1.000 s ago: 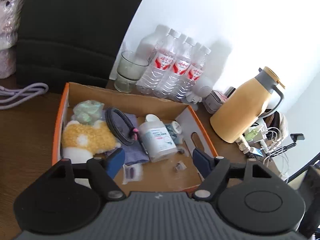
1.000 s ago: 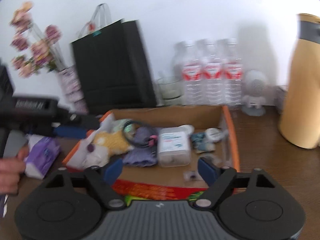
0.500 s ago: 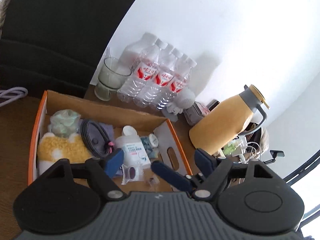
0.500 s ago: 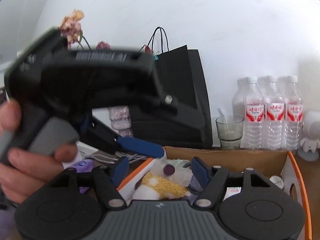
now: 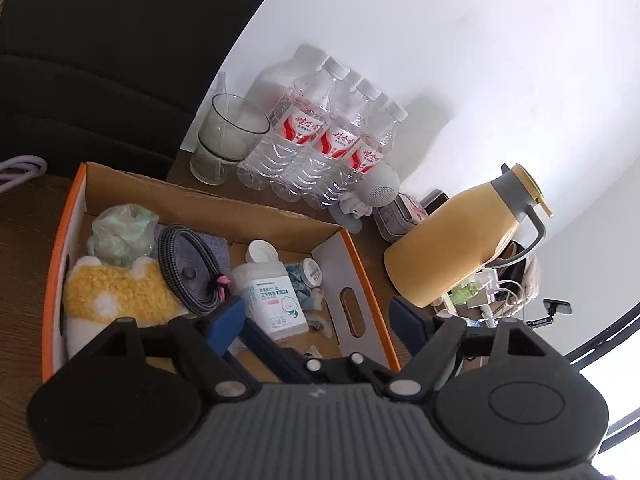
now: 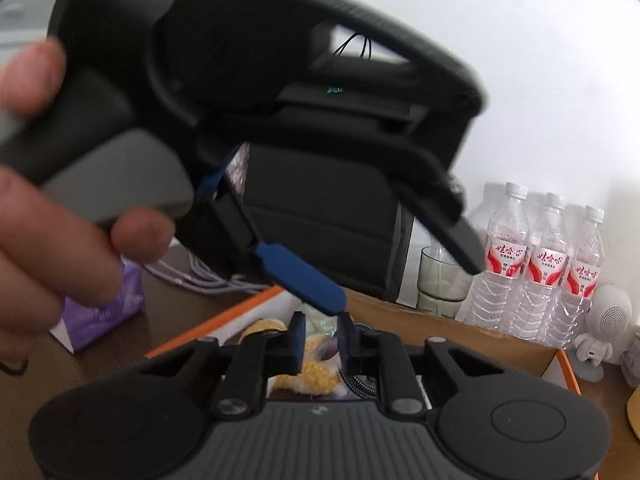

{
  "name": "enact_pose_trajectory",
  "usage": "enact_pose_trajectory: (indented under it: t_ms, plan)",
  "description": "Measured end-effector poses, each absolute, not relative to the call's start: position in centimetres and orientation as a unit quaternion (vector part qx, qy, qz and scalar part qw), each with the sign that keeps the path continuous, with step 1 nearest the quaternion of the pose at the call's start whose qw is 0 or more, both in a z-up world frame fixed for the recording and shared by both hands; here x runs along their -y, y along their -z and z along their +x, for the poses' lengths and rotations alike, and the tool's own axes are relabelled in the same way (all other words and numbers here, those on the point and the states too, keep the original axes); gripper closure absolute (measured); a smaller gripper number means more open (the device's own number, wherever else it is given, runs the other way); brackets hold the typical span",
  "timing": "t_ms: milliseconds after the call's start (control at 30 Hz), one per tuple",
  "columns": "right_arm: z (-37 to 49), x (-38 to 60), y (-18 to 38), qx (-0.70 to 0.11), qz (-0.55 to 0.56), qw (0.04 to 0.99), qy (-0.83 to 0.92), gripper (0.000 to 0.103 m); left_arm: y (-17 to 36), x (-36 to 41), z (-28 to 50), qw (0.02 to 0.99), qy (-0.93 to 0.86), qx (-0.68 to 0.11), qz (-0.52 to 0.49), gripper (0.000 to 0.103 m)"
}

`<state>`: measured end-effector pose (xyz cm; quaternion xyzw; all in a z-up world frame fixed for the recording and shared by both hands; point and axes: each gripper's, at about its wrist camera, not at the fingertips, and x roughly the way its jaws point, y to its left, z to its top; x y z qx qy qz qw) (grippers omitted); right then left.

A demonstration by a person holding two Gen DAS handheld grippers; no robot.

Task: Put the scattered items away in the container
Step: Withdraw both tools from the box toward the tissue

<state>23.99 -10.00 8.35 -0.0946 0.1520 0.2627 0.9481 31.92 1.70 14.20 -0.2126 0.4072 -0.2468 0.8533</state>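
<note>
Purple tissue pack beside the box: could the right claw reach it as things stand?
Probably not directly: the left claw and the hand holding it hang between the right claw and the tissue pack.

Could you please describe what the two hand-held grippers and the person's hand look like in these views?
Each hand-held gripper has a ribbed grey body, black linkage arms with silver pivot screws, round black side discs and blue finger pads. The left hand-held gripper, seen from the right wrist, has a black housing and a grey trigger. The hand on it is bare, and no sleeve is visible. The right hand-held gripper looks alike.
</note>
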Motion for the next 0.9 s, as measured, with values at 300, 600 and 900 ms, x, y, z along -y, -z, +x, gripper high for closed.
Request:
enact_pose_trajectory:
  t_ms: [300, 600, 900]
  plan:
    - [26.8, 12.1, -8.3, -0.239, -0.062, 0.951, -0.185, 0.067, -14.5, -1.8, 30.7, 0.882, 0.205, -0.392, -0.163, 0.008]
    - [28.2, 20.4, -10.5, -0.373, 0.047, 0.919, -0.122, 0.023, -12.9, 0.4, 25.0, 0.953, -0.001, -0.299, 0.052, 0.000]
    - [21.0, 21.5, -13.8, -0.242, 0.007, 0.963, -0.122, 0.017, -14.3, 1.0, 17.7, 0.981, -0.035, -0.186, 0.048, 0.000]
